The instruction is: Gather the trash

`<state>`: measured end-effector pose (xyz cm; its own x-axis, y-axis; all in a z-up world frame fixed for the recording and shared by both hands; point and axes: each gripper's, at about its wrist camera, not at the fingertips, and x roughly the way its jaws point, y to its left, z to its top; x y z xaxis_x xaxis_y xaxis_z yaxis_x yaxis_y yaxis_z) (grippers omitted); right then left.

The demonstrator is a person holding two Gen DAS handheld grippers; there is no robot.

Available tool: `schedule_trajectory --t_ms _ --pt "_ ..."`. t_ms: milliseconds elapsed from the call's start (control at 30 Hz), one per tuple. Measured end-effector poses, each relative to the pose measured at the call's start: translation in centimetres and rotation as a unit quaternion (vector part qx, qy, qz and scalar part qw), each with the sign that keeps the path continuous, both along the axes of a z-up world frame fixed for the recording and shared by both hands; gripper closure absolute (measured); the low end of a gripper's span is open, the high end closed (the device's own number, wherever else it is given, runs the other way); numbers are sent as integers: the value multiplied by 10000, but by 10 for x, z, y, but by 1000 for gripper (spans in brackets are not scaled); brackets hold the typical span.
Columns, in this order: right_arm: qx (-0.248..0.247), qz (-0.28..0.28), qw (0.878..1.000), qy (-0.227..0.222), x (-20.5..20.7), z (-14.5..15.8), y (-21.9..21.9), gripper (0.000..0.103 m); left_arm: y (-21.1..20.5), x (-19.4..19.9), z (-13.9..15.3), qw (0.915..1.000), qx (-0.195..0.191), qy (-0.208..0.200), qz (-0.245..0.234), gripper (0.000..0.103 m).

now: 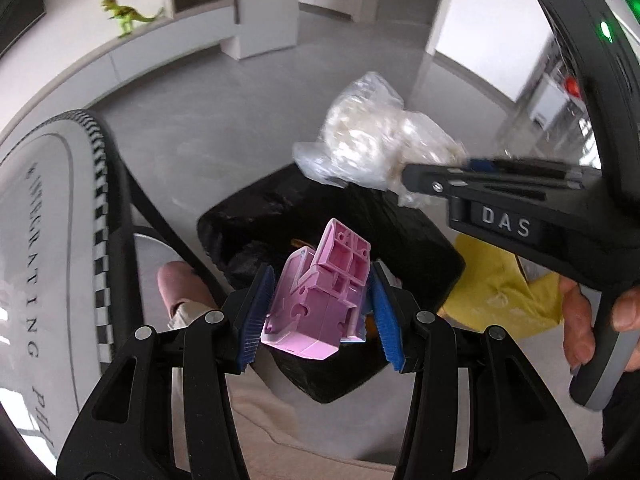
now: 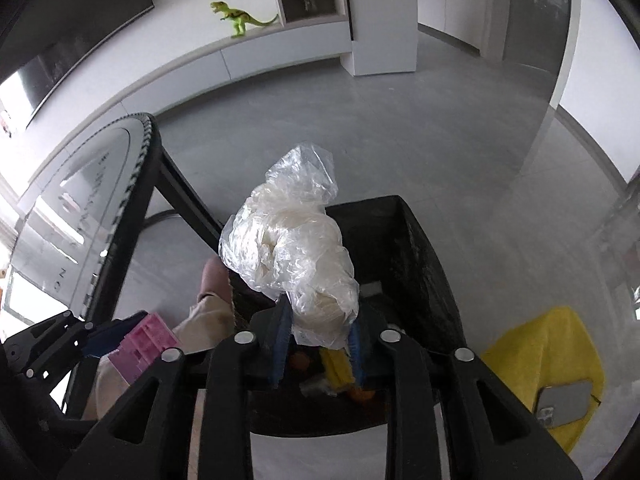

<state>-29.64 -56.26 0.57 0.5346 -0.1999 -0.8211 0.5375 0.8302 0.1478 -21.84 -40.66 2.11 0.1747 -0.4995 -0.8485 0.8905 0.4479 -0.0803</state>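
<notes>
My left gripper [image 1: 318, 312] is shut on a pink plastic block piece [image 1: 320, 304] and holds it above the black trash bin [image 1: 420, 240]. My right gripper [image 2: 318, 340] is shut on a crumpled clear plastic bag [image 2: 292, 248] and holds it over the same bin [image 2: 424, 264]. The right gripper [image 1: 408, 178] also shows in the left wrist view with the bag [image 1: 368, 136] over the bin's far rim. The left gripper with the pink piece [image 2: 144, 340] shows at the lower left of the right wrist view. Yellow and orange scraps [image 2: 338, 372] lie inside the bin.
A round glass table [image 2: 80, 216] with black legs stands to the left of the bin. A yellow cloth [image 2: 552, 344] with a phone [image 2: 564, 404] on it lies on the floor to the right. A green toy dinosaur [image 2: 240, 18] stands on a far ledge. The person's foot [image 2: 214, 276] is by the bin.
</notes>
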Motion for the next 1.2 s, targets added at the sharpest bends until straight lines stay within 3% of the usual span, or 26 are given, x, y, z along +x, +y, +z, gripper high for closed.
schedule_trajectory --t_ms 33,67,100,733,1200 --pt "-72 -96 9999 6 -2 0 -1 60 -3 -2 -1 9999 109 -51 -42 25" --pt "-139 -163 9998 -12 -5 1 -1 48 -6 -4 -1 9997 179 -149 -28 8" --pt "-203 -214 9996 -52 -7 3 -2 47 -6 -7 0 9995 149 -286 0 6" --pt "-335 -235 9990 -196 -7 23 8 45 13 7 10 9995 -135 -211 210 6" --pt "-572 93 9973 -451 16 55 41 20 53 23 27 9971 -389 -251 602 6"
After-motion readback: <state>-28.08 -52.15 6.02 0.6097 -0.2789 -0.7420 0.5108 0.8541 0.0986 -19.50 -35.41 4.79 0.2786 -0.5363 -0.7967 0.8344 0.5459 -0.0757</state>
